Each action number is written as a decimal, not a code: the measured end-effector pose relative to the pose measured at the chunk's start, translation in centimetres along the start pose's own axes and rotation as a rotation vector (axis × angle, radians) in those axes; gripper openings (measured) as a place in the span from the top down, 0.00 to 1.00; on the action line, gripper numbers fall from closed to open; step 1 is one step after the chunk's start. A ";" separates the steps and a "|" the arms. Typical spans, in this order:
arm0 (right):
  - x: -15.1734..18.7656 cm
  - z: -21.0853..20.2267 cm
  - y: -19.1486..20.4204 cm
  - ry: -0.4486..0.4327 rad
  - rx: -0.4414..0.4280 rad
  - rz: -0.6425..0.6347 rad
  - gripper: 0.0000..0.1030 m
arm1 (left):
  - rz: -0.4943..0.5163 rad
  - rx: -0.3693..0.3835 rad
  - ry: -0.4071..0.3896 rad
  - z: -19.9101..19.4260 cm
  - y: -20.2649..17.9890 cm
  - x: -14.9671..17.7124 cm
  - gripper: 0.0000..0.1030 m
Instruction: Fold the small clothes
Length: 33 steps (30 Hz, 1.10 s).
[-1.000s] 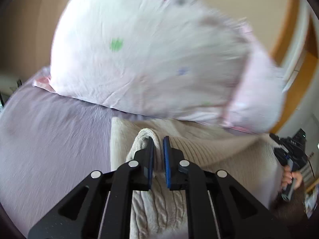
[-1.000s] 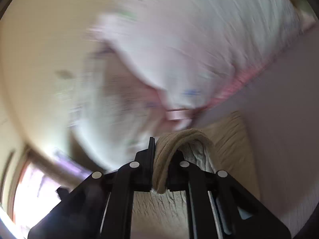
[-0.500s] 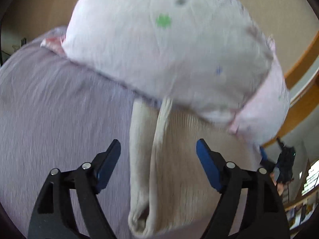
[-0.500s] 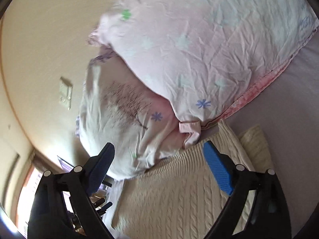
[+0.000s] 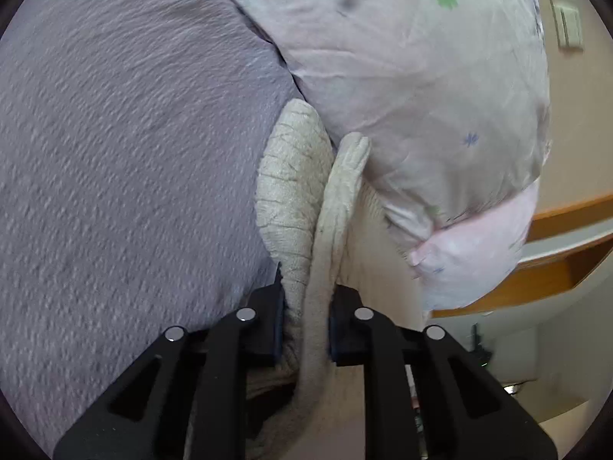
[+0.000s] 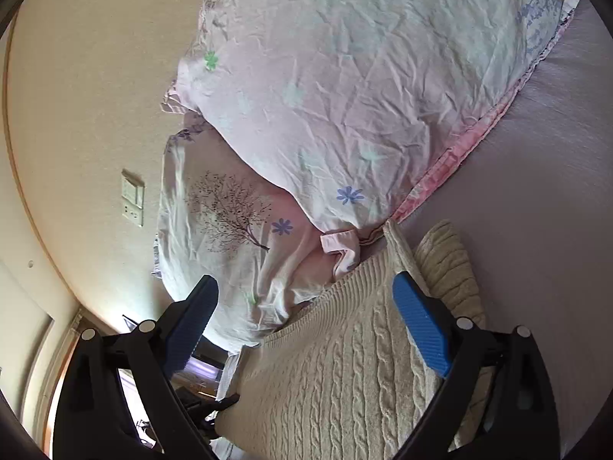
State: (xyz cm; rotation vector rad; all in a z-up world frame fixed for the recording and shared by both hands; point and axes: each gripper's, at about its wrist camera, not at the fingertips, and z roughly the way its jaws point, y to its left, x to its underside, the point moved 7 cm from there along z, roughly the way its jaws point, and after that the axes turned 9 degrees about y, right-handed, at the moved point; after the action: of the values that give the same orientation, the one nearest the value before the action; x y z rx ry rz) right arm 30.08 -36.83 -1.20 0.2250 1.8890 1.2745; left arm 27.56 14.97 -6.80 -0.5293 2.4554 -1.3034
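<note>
A cream cable-knit sweater (image 6: 345,375) lies on the lilac bedsheet (image 6: 536,199), its far edge against the pillows. In the left wrist view my left gripper (image 5: 305,327) is shut on a bunched edge of the sweater (image 5: 295,191), with folds of knit rising between the black fingers. In the right wrist view my right gripper (image 6: 306,329) is open wide and empty, just above the flat sweater, its blue pads (image 6: 419,324) apart on either side.
Two pink flowered pillows (image 6: 345,88) lean against the beige wall (image 6: 84,96) right behind the sweater; one also shows in the left wrist view (image 5: 413,88). A wooden ledge (image 5: 555,253) runs at the right. The bedsheet (image 5: 126,153) spreads to the left.
Both grippers let go of the sweater and opened about half a second ago. Since then the left gripper has shut again on the sweater's edge; the right one has stayed open.
</note>
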 end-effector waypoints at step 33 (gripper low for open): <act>0.4 2.2 -3.9 0.341 0.296 -0.027 0.07 | 0.358 -0.119 0.231 14.1 -15.2 9.3 0.29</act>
State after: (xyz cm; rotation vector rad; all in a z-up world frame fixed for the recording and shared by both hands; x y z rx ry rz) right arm 32.53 -36.92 -5.00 0.1405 2.3658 1.0609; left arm 28.14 -7.35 -2.55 0.0439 2.6653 -1.1289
